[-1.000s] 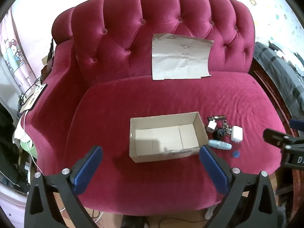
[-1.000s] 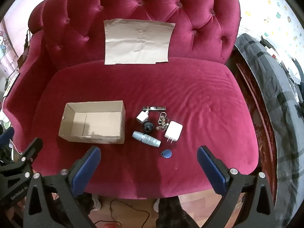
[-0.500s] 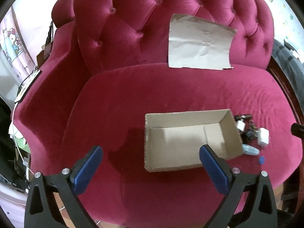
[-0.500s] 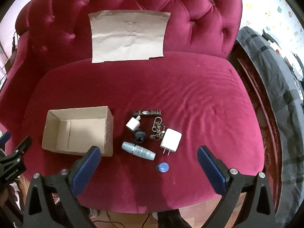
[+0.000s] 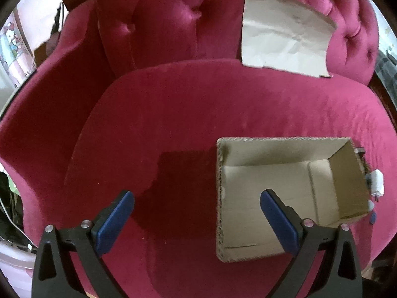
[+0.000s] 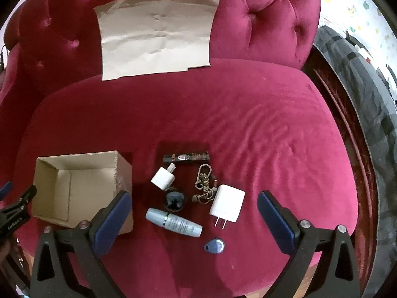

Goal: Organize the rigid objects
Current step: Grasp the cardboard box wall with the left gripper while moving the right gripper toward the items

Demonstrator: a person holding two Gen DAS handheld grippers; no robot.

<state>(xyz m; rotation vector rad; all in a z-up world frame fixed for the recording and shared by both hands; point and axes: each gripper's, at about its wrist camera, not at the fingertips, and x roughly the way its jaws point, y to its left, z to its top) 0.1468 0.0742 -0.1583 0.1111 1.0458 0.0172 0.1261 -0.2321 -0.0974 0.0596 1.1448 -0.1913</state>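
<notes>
An open, empty cardboard box (image 5: pixel 285 191) (image 6: pixel 74 188) sits on the red sofa seat. To its right lie a small white charger (image 6: pixel 163 178), a large white charger (image 6: pixel 227 206) (image 5: pixel 377 182), a black round object (image 6: pixel 175 200), a pale blue tube (image 6: pixel 173 222), a brass keyring (image 6: pixel 204 183), a dark slim box (image 6: pixel 186 157) and a blue key fob (image 6: pixel 214 245). My left gripper (image 5: pixel 196 222) is open, its right finger over the box's near-left part. My right gripper (image 6: pixel 193 222) is open, hovering over the pile of small items.
A crumpled sheet of brown paper (image 6: pixel 156 37) (image 5: pixel 285 42) leans on the tufted sofa back (image 6: pixel 260 19). A grey striped blanket (image 6: pixel 367 94) lies beyond the sofa's right side. The seat's front edge (image 6: pixel 223 285) drops off just below the grippers.
Both grippers have moved forward and down toward the seat. The left one swung left, so the box shifted right in its view. The right one closed in on the small items.
</notes>
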